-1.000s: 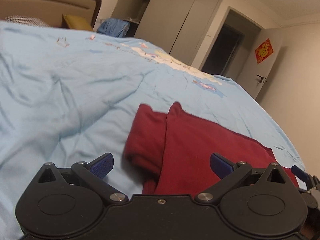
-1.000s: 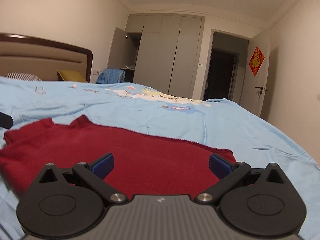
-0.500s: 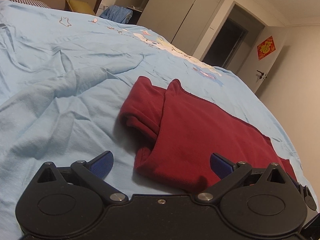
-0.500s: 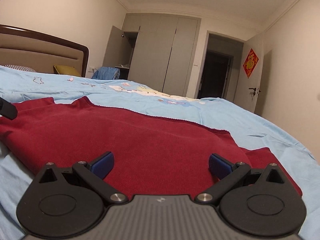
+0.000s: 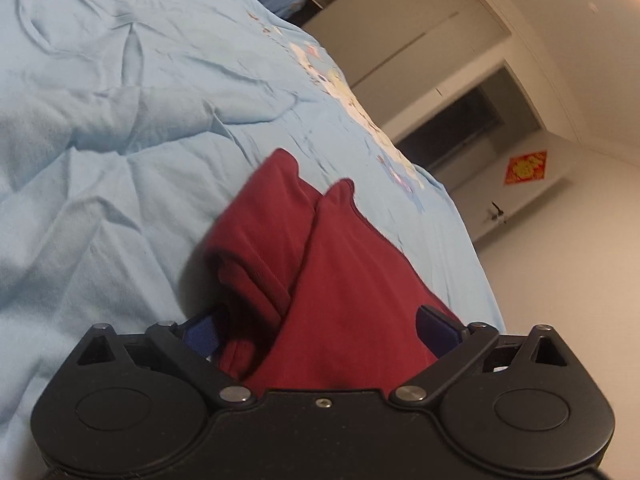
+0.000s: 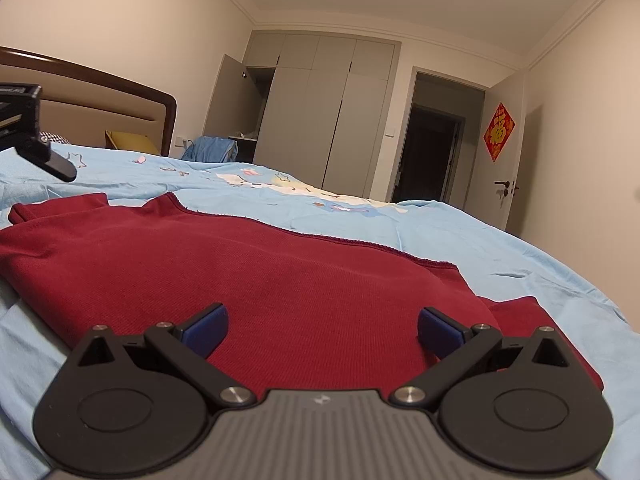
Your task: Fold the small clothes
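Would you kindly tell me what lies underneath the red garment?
The red garment lies on the light blue bedsheet, which shows all around it. Whatever is directly beneath is covered by the cloth.

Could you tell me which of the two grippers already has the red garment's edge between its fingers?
The left gripper: its open fingers straddle the red garment at its near edge. The right gripper, also open, only hovers over the flat cloth.

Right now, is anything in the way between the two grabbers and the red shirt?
No, nothing visible. The red shirt lies on the blue bedsheet, right between the open fingers of the left gripper and the right gripper.
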